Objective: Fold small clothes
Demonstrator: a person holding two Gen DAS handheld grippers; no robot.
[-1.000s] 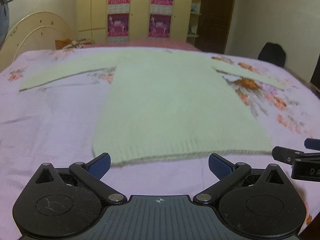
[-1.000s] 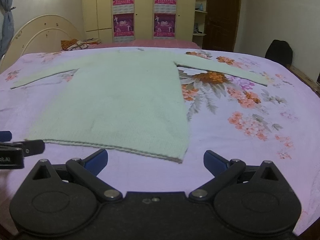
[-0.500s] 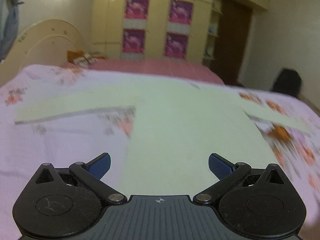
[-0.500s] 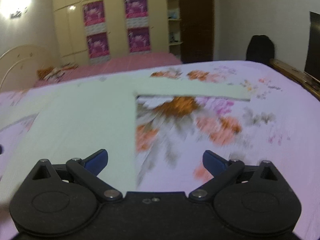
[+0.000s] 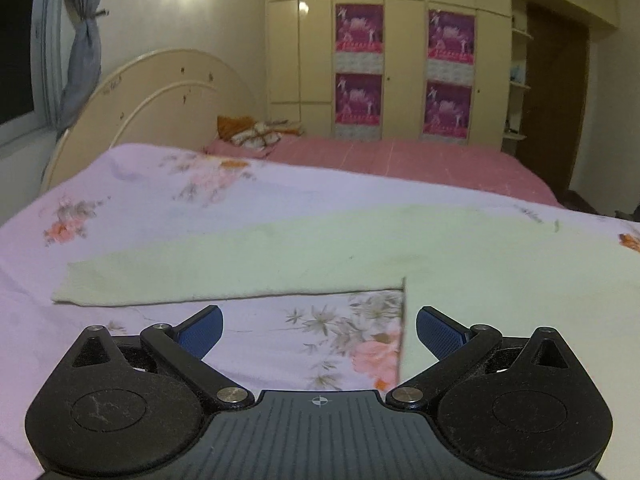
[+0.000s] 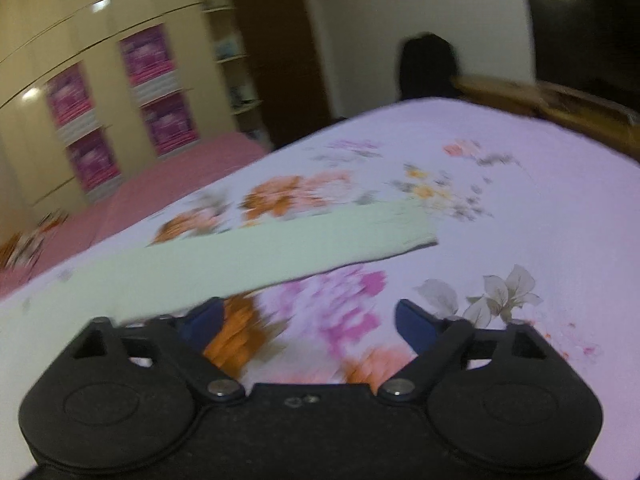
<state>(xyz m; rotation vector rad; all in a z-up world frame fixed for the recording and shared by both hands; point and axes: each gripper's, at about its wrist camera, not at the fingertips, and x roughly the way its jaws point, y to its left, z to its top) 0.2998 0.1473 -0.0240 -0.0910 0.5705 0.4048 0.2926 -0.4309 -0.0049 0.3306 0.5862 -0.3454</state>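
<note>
Fingers first: on our left gripper [image 5: 319, 330] the blue pads [image 5: 200, 330] stand spread wide with nothing pinched, only bedsheet [image 5: 132, 208] showing in the gap. The pale green sweater [image 5: 360, 248] lies flat on the bed, and its left sleeve [image 5: 192, 276] runs out sideways just past the fingertips, cuff end off beyond the left pad. The armpit corner, where the sleeve's lower edge meets the sweater's side edge, sits just ahead of the right pad, and that side edge drops down between the fingers close to it. No pad touches the knit that we can see.

Our right gripper [image 6: 308, 324] has just been narrowing its fingers, but they still stand apart with nothing between them except flowered sheet. That view is pretty blurred. The sweater's right sleeve [image 6: 256, 256] stretches across just beyond the fingertips, its near edge reaching down by the left pad [image 6: 202, 322], its cuff ending well off toward the right.

Past both sleeves the sheet is bare, so lots of open bed around the sweater. Farther from the sweater stand a curved headboard [image 5: 160, 96] and a wardrobe [image 5: 400, 60].
</note>
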